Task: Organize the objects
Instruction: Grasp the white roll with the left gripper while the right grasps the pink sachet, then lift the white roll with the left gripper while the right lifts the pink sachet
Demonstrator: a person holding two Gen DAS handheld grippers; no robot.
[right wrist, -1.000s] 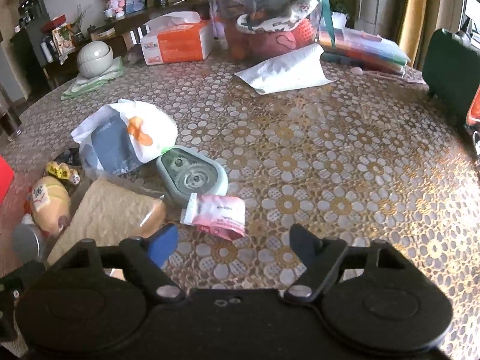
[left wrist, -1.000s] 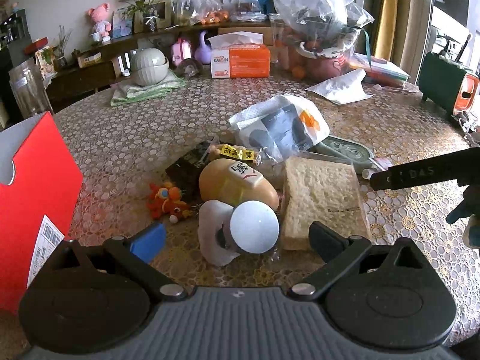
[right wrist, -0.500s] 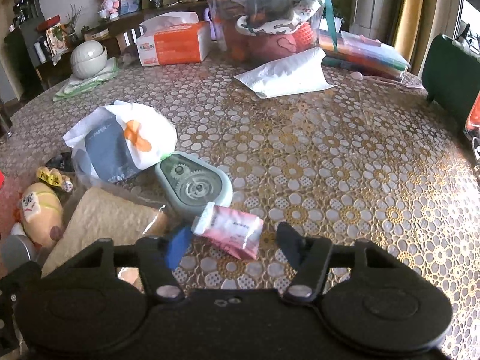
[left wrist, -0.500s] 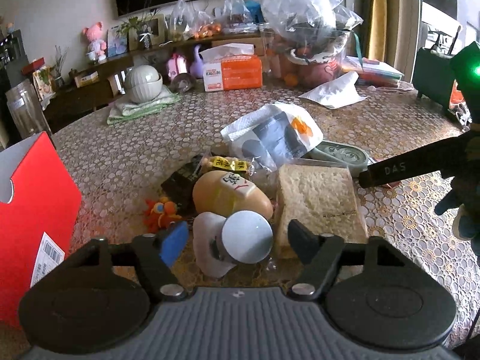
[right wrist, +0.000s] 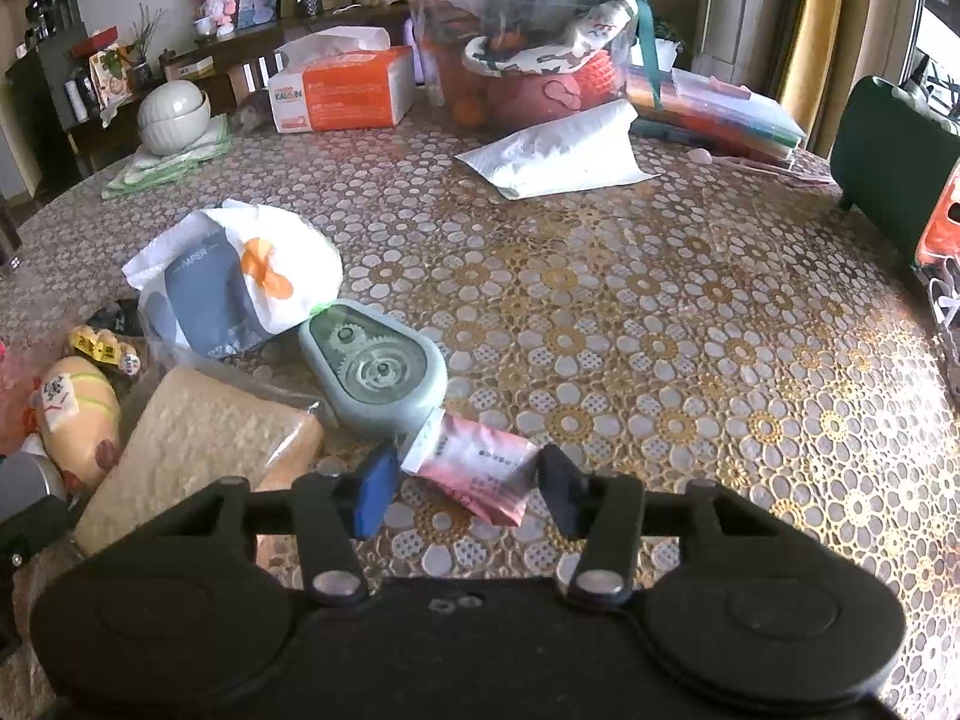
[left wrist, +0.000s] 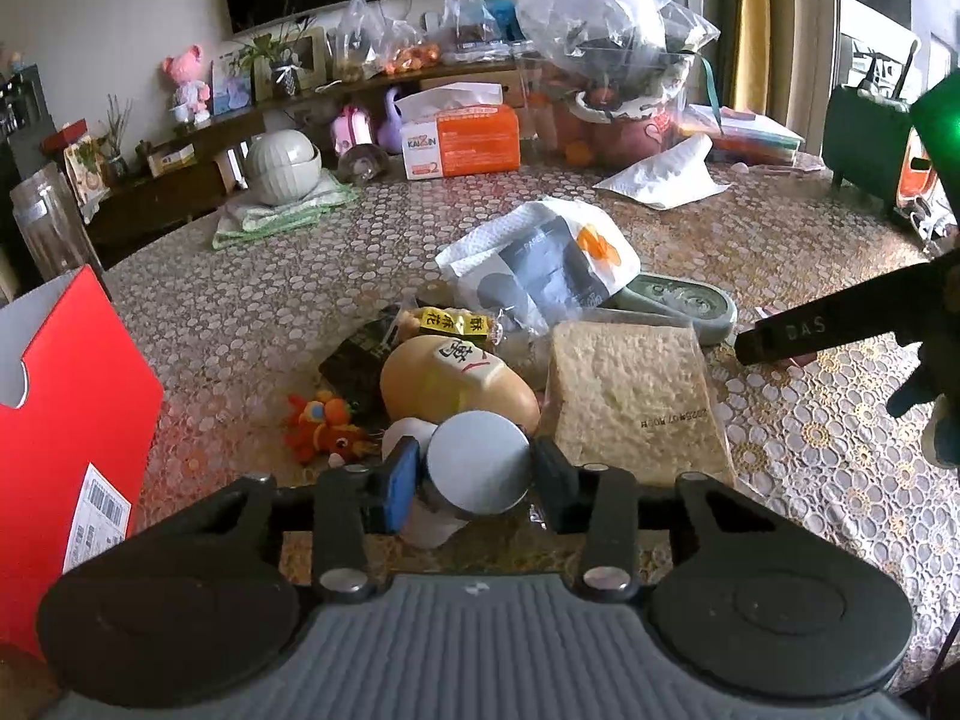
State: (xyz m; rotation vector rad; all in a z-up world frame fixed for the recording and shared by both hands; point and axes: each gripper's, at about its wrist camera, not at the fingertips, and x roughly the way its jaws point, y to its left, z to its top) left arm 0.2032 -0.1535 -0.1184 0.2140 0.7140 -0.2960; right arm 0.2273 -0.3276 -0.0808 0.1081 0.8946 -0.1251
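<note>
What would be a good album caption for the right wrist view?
Right gripper closing around a pink tube beside a grey-green tape dispenser on the patterned table.

The lower part of the white container behind the grey round cap is hidden by the left tool body. The red box is cut off by the left edge. Most of the dark packet is covered by the yellow plush. In the right wrist view, the near end of the pink tube is partly masked by the right tool fingers, and contact cannot be confirmed. Print on the tube is too small to be read. The green case is cropped at the right edge.
</note>
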